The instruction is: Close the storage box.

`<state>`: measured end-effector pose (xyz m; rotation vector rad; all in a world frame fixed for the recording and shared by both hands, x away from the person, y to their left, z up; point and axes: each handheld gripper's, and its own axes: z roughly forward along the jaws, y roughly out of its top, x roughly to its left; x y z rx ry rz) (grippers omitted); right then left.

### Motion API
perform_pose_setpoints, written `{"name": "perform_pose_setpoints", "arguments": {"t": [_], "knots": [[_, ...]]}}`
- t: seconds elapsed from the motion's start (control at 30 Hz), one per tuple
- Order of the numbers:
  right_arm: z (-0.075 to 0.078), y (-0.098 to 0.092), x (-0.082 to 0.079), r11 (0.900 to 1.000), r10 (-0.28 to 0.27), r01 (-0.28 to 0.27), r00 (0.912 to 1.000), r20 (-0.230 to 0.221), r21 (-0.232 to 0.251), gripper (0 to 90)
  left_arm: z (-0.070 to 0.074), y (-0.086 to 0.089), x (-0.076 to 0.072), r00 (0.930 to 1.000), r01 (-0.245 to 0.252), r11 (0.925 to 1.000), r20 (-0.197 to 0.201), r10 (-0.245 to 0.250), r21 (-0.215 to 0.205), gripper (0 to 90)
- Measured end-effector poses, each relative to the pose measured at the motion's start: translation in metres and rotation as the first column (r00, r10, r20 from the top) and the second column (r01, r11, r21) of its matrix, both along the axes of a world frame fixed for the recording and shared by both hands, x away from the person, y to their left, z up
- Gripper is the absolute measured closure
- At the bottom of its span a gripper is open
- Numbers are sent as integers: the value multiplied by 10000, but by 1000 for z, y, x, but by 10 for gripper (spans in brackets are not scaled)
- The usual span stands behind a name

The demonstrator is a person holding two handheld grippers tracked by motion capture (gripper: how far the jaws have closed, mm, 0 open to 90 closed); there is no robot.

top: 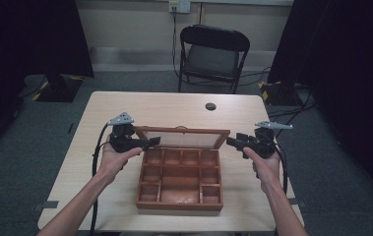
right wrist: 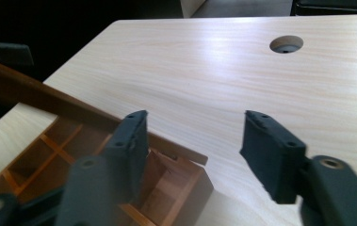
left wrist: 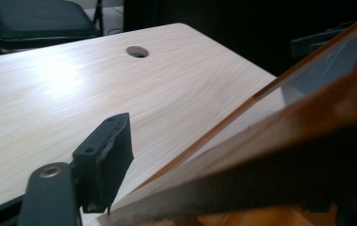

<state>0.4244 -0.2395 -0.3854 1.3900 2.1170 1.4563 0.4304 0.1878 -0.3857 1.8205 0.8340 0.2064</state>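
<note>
Box point(top: 179, 179), wooden with compartments, sits near the table's point(top: 125, 105) front edge, its glazed lid point(top: 184, 137) raised and tilted back. The step looks like opening the lid, nearly done. The left gripper point(top: 150, 142) is at the lid's left end, jaws apart around the frame point(left wrist: 270, 141) without pressing it. The right gripper point(right wrist: 192, 146) stands open just beside the lid's right corner, holding nothing. Next, both should back off without jogging the lid.
</note>
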Motion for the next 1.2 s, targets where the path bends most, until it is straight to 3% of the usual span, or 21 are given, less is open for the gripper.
{"name": "perform_pose_setpoints", "arguments": {"t": [0.1,0.17,0.47,0.5,0.63,0.77,0.83,0.87,0.93,0.97,1.1,1.2], "knots": [[4,3,2,9999,145,-145,9999,19,75,382,2,-2,-4,9999,83,9995,128,-87,312,226],[7,5,3,9999,132,-132,9999,84,-53,389,1,-2,-7,9998,23,9999,193,-26,135,227],[27,5,0,9988,395,-406,9986,350,291,414,0,-3,-14,9996,125,9993,233,-133,346,184],[31,7,0,9981,526,-545,9967,625,293,438,-1,-3,-14,9997,147,9994,181,-153,308,184],[46,19,-5,9919,1121,-1176,9884,1024,489,439,-2,-5,-15,9997,188,9993,176,-194,325,178],[60,31,-10,9831,1668,-1743,9789,1183,562,455,-2,-5,-18,9996,208,9983,190,-218,538,170],[66,37,-12,9842,1704,-1748,9784,1170,286,495,-1,-4,-20,9993,233,9976,270,-251,652,172],[68,41,-12,9766,2083,-2125,9732,979,345,496,-1,-3,-22,9994,235,9979,220,-249,606,170],[72,47,-13,9724,2290,-2320,9692,910,243,534,-4,-3,-24,9993,268,9983,240,-281,520,169],[74,53,-14,9625,2670,-2700,9600,843,258,538,-5,-3,-25,9993,264,9982,243,-277,530,161],[79,70,-17,9386,3431,-3447,9368,685,126,595,-6,-3,-28,9991,287,9978,284,-304,601,163],[85,87,-20,9114,4095,-4112,9103,603,178,636,-7,-1,-29,9989,436,9983,149,-442,381,163]]}}
